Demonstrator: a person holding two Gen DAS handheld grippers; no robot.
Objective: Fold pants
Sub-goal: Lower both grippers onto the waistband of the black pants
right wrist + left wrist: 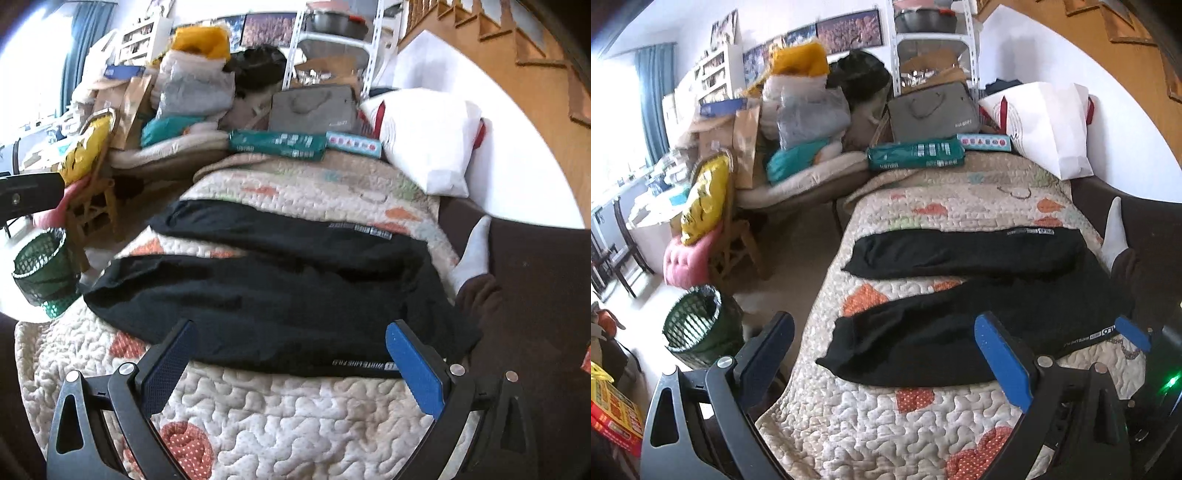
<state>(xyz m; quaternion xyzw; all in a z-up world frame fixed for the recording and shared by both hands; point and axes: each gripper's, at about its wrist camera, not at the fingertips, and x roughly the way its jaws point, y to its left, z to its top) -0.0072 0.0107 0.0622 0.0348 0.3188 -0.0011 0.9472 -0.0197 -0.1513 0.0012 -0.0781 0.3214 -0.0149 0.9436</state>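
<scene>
Left wrist view, left to right. A green mesh wastebasket (692, 325) of open lattice plastic stands on the floor at 9 o'clock, below a wooden chair (735, 243) carrying a pink tufted cushion (687, 258) and a glossy yellow bag (703, 199). The left claw (886, 332) is open: its two flat, blue-padded fingers stand wide apart, and nothing lies between them. The left finger hangs over the floor beside the bed edge; the right finger overlaps the near trouser leg. The black pants (960, 295) lie flat on a quilted bedspread (923, 424), a cream fabric with wavy stitching and orange dotted patches. Both legs extend toward 9 o'clock, parted in a narrow V, and the waistband sits toward 3 o'clock. The cloth is matte and smooth, with a strip of white lettering along each outer edge. A person's foot in a white sock (1115, 236) rests at 3 o'clock, just beside the waistband.

Right wrist view, left to right. The wastebasket (40, 266) sits at 9 o'clock. The right claw (291, 345) is likewise open and grips nothing; its fingers straddle the near edge of the pants (258, 291), close above the cloth, though contact cannot be told. At 12 o'clock, a teal rectangular package (277, 144) and a white paper bag (428, 147) rest at the far end of the bedspread (295, 413).
</scene>
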